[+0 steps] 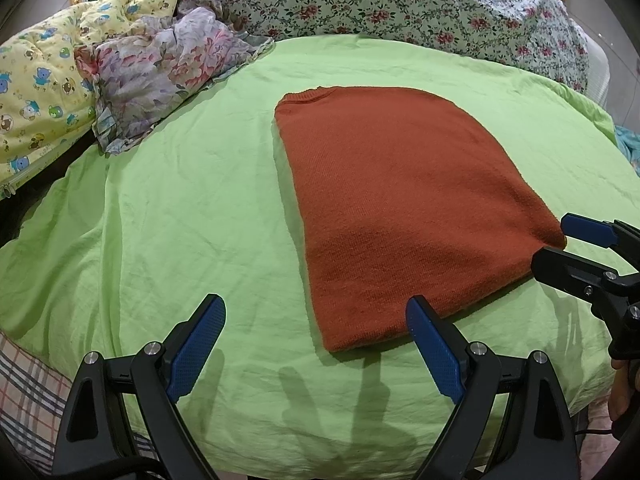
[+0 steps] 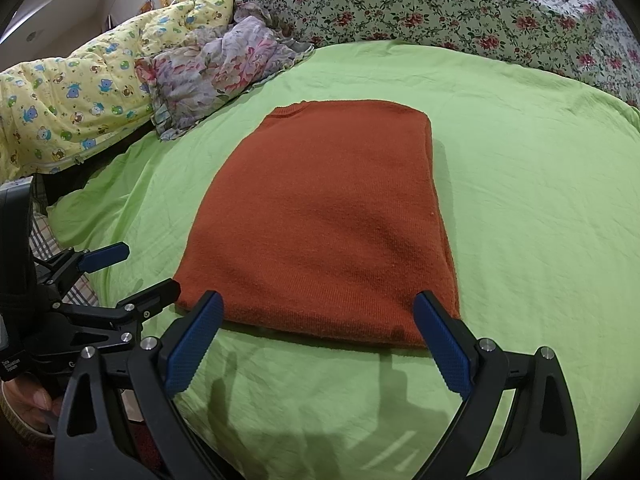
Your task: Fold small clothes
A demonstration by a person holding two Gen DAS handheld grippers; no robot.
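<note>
A rust-orange knit sweater (image 1: 404,204) lies folded into a flat rectangle on the green sheet (image 1: 180,208), collar end away from me. My left gripper (image 1: 316,312) hovers open above the sweater's near left corner, nothing between its blue pads. In the right wrist view the same sweater (image 2: 324,220) fills the middle. My right gripper (image 2: 320,308) stands open over its near edge, empty. The right gripper (image 1: 560,240) also shows at the sweater's near right corner in the left wrist view, and the left gripper (image 2: 140,268) shows at the near left corner in the right wrist view.
A crumpled floral garment (image 1: 160,76) lies at the back left of the sheet. A yellow cartoon quilt (image 1: 44,88) is piled at far left, and a rose-print quilt (image 1: 400,0) runs along the back. Plaid fabric (image 1: 24,380) shows at the bed's near left edge.
</note>
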